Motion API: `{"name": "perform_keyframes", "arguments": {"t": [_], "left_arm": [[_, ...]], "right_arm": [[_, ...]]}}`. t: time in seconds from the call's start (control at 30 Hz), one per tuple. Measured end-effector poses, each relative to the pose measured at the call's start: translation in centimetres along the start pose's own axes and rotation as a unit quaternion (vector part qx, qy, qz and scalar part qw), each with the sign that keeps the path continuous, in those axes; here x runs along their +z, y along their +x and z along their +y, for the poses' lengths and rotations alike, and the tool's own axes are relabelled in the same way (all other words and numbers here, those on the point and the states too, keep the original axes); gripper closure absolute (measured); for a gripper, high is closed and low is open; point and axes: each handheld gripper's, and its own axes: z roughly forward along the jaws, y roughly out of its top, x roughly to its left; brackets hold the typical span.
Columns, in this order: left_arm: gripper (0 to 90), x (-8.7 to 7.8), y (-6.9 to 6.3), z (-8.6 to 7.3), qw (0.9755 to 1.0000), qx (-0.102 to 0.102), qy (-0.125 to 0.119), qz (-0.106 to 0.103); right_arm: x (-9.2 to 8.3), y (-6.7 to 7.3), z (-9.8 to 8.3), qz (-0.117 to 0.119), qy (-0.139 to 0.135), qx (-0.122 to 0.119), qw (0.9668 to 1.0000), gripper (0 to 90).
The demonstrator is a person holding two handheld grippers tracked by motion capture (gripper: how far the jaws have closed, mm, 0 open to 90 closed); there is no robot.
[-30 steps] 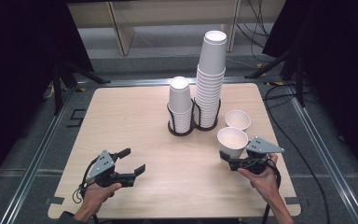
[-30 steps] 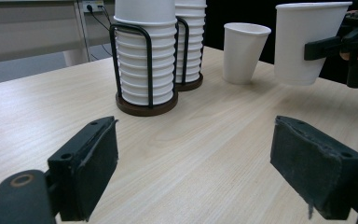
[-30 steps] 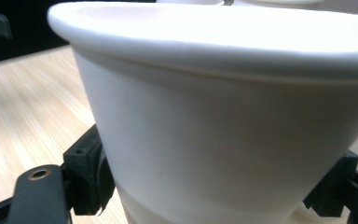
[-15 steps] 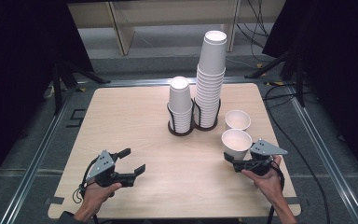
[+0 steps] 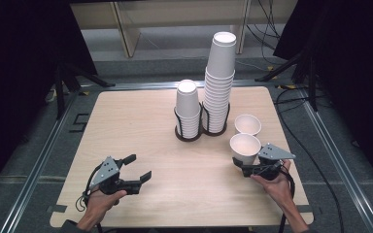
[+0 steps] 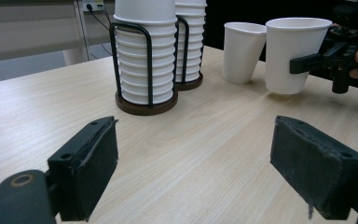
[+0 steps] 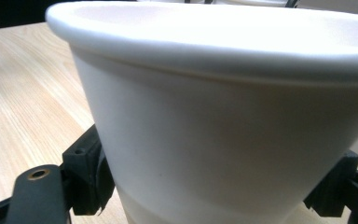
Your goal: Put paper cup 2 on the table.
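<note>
The held cup (image 5: pixel 245 148) is a plain white paper cup, tapered, with a rolled rim and a smooth matte wall; it stands upright near the right edge of the pale wood-grain table (image 5: pixel 141 126). The right gripper (image 5: pixel 245 167) clamps it between its black jaws, low on the wall. From the left gripper view its base looks just clear of the tabletop, though I cannot be sure. A second loose cup (image 5: pixel 247 124) of the same kind stands just behind it, leaning a little. Two stacks of ribbed-looking nested cups sit in a black wire holder (image 5: pixel 201 128) with round dark bases: a short stack (image 5: pixel 187 104) and a tall stack (image 5: pixel 219 77) beside it. The left gripper (image 5: pixel 135 167) rests near the front left, jaws spread wide and empty, their pads dark and rough
</note>
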Motion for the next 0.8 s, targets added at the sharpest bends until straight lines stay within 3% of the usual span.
{"name": "perform_keyframes", "arguments": {"t": [0.03,0.17,0.23,0.3,0.37,0.47,0.53,0.7,0.73,0.77,0.8], "left_arm": [[14.6,0.0,0.0,0.0,1.0,0.0,0.0,0.0],[14.7,-0.3,0.0,0.1,0.9998,0.004,0.015,0.008],[14.6,0.0,0.0,0.0,1.0,-0.001,0.001,0.0],[14.6,-0.1,0.0,0.0,1.0,-0.003,0.003,0.001],[14.6,-0.1,0.0,0.0,1.0,-0.001,0.005,0.001],[14.6,-0.3,0.0,0.1,0.9999,0.001,0.014,0.006],[14.6,-0.1,0.0,0.0,1.0,-0.002,0.003,0.001],[14.6,-0.1,0.0,0.0,1.0,-0.003,0.004,0.001],[14.6,-0.1,0.0,0.0,1.0,-0.003,0.005,0.001],[14.6,-0.1,0.0,0.0,1.0,-0.003,0.004,0.001],[14.6,-0.3,0.0,0.1,0.9999,0.002,0.015,0.006]], "right_arm": [[0.1,-0.1,0.0,0.0,0.001,-0.011,0.9999,19.9],[0.6,-0.1,-0.3,0.005,0.01,-0.003,0.9999,19.8],[0.9,0.0,-0.3,0.011,0.003,-0.008,0.9999,19.8],[1.3,0.2,-0.4,0.011,0.009,-0.01,0.9999,19.7],[1.6,0.5,-0.6,0.025,0.019,-0.002,0.9995,19.6],[2.0,0.5,-0.8,0.022,0.032,-0.015,0.9991,19.4],[2.1,0.5,-0.8,0.026,0.032,-0.011,0.9991,19.3],[2.0,0.2,-1.0,0.02,0.04,-0.004,0.999,18.5],[2.0,0.0,-1.0,0.02,0.035,-0.02,0.999,18.2],[2.1,0.1,-1.0,0.021,0.035,-0.014,0.9991,17.8],[2.1,0.3,-1.0,0.024,0.041,0.009,0.9988,17.0]]}}
